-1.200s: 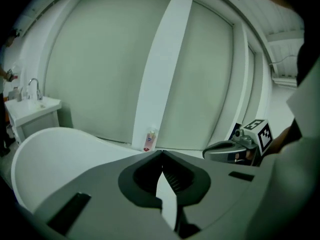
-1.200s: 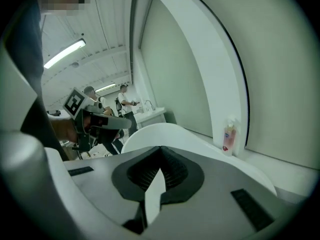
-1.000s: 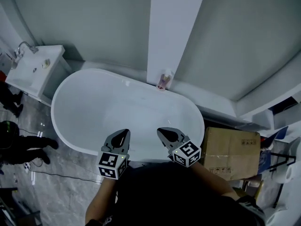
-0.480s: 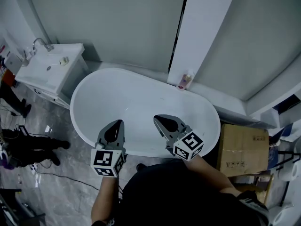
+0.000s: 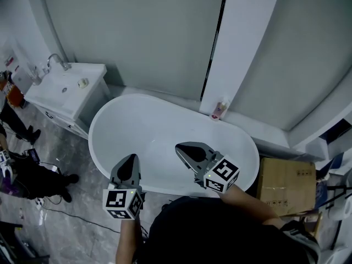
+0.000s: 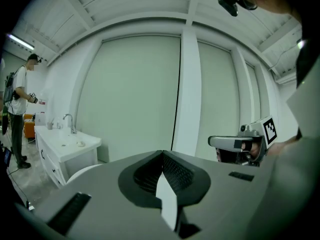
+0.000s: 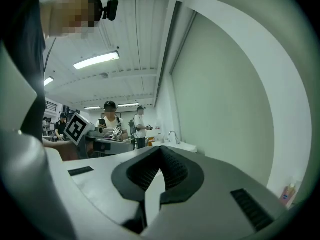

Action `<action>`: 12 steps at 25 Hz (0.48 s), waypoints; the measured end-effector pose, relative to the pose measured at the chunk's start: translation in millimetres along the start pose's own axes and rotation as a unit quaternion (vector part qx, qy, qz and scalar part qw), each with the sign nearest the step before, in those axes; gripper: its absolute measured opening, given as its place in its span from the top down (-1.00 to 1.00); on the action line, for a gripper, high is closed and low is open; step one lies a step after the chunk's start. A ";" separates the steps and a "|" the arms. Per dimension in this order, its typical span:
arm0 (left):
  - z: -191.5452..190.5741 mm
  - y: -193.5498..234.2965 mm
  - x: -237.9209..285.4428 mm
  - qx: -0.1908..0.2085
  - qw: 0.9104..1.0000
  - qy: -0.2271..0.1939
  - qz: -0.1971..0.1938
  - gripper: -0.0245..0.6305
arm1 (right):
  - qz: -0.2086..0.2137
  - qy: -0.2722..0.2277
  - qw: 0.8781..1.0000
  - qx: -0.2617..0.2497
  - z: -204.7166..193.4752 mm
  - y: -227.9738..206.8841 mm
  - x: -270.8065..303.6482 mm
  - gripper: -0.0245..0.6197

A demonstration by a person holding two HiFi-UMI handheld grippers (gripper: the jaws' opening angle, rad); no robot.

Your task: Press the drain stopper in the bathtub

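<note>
Both tongs are clenched on nothing, probably to make a blunt pressing tip. The left gripper [image 5: 132, 158] hovers at 8 o'clock over the tub [image 5: 165, 120], the right gripper [image 5: 181, 148] mid-tub. The stopper isn't discernible.

the left gripper [image 5: 130, 159] has been drawn back from over the bathtub [image 5: 165, 100] toward its near rim; the right gripper [image 5: 181, 147] has been carried slightly further in.
</note>
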State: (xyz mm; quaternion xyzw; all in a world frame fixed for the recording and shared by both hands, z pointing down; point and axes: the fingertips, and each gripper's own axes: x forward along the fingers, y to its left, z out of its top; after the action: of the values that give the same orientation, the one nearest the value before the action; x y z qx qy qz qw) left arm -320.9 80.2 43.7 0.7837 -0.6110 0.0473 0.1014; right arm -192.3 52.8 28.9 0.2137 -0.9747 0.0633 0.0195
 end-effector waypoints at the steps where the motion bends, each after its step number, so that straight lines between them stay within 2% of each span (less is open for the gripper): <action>1: 2.1 -2.4 0.0 -0.001 1.000 -0.002 0.001 0.90 | 0.004 0.002 1.000 -0.006 2.2 0.3 -1.9 0.89; 12: 13.8 -37.5 31.5 0.020 1.000 -0.001 -0.021 0.90 | -0.012 0.001 1.000 -0.017 5.2 -29.1 -33.2 0.89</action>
State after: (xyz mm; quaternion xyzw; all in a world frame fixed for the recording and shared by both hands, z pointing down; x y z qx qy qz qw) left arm -277.5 56.1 32.7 0.7984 -0.5933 0.0567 0.0862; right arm -150.0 39.6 24.9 0.2252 -0.9729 0.0464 0.0253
